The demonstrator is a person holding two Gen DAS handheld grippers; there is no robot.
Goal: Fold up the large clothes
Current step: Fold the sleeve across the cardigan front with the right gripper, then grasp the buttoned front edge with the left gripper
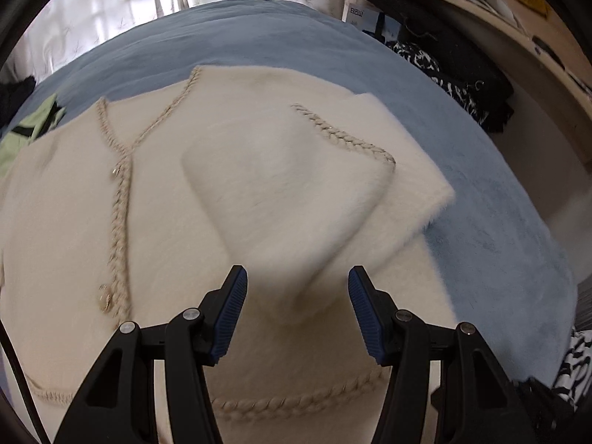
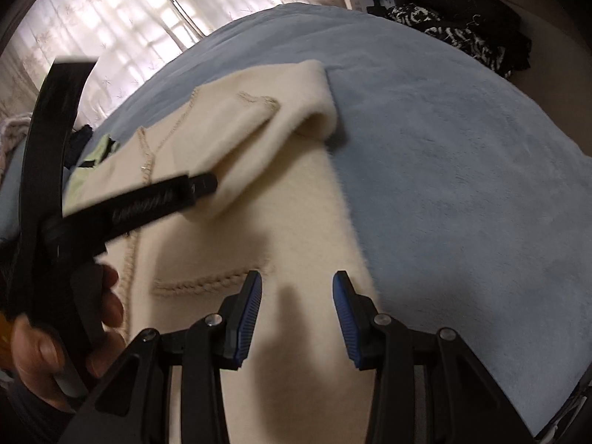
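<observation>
A cream fuzzy cardigan (image 1: 166, 222) with braided trim and gold buttons lies flat on a blue blanket (image 1: 499, 229). Its right sleeve (image 1: 292, 188) is folded across the chest, cuff trim showing. My left gripper (image 1: 298, 285) hovers open over the folded sleeve's lower end, nothing between its blue pads (image 1: 231, 310). In the right wrist view my right gripper (image 2: 298, 288) stands open above the cardigan's (image 2: 296, 229) right edge, its jaws apart and empty. A hand (image 2: 44, 347) holds the left gripper (image 2: 205, 185), whose tip is at the folded sleeve (image 2: 266, 137).
A pale green garment (image 1: 29, 133) lies at the bed's far left. Dark and black-and-white patterned clothes (image 1: 455, 77) pile up at the right beside a wooden shelf (image 1: 518, 33). Bare blue blanket (image 2: 462, 185) stretches right of the cardigan. Curtains (image 2: 129, 18) hang behind.
</observation>
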